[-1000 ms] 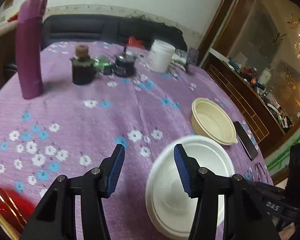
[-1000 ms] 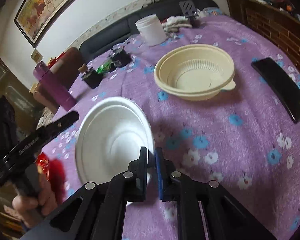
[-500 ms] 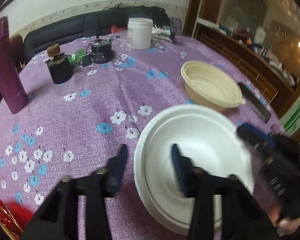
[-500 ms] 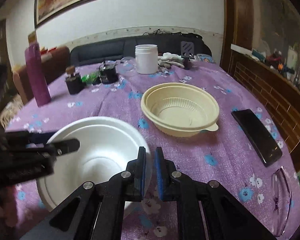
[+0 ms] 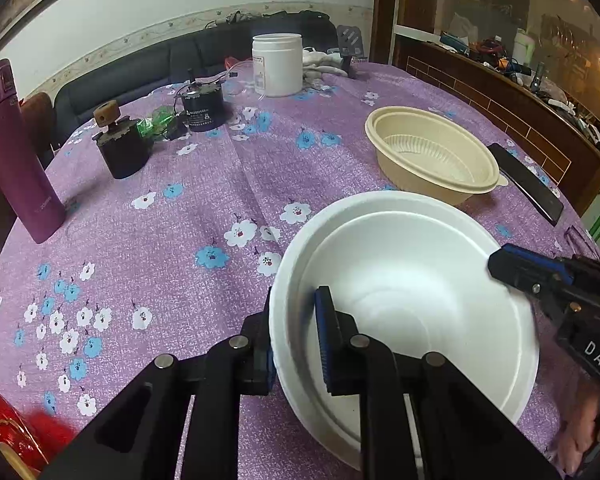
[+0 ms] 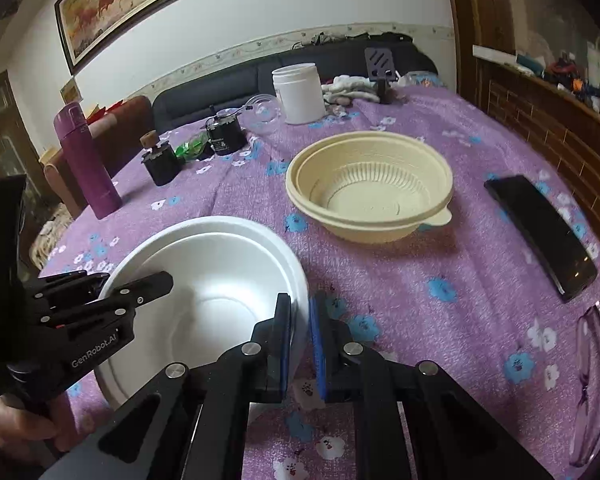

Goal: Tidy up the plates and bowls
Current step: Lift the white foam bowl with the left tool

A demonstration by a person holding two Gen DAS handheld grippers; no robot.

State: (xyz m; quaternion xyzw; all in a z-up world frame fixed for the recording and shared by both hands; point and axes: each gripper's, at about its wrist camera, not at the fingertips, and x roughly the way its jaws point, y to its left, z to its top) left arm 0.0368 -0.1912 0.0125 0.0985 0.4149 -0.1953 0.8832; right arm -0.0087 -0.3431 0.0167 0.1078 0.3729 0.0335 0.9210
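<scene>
Status: L gripper [image 5: 294, 338] jaws newly clamped on round white foam bowl [image 5: 412, 280] rim | R gripper [image 6: 300, 340] jaws pinch opposite rim | bowl on counter [image 5: 180, 240], near beige ribbed plastic bowl [image 6: 370, 186] | two-handed lift ready.

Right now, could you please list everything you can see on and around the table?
white bowl: 1, white, near edge, rim clamped on both sides
beige bowl: 1, cream, beyond the white bowl
tablecloth: 1, purple floral, covers table
purple flask: 1, upright, far left
white jar: 1, far side
dark pots: 2, black, far left of centre
black phone: 1, right edge
sofa: 1, dark, behind table
left claw: shut on bowl's left rim
right claw: shut on bowl's right rim
</scene>
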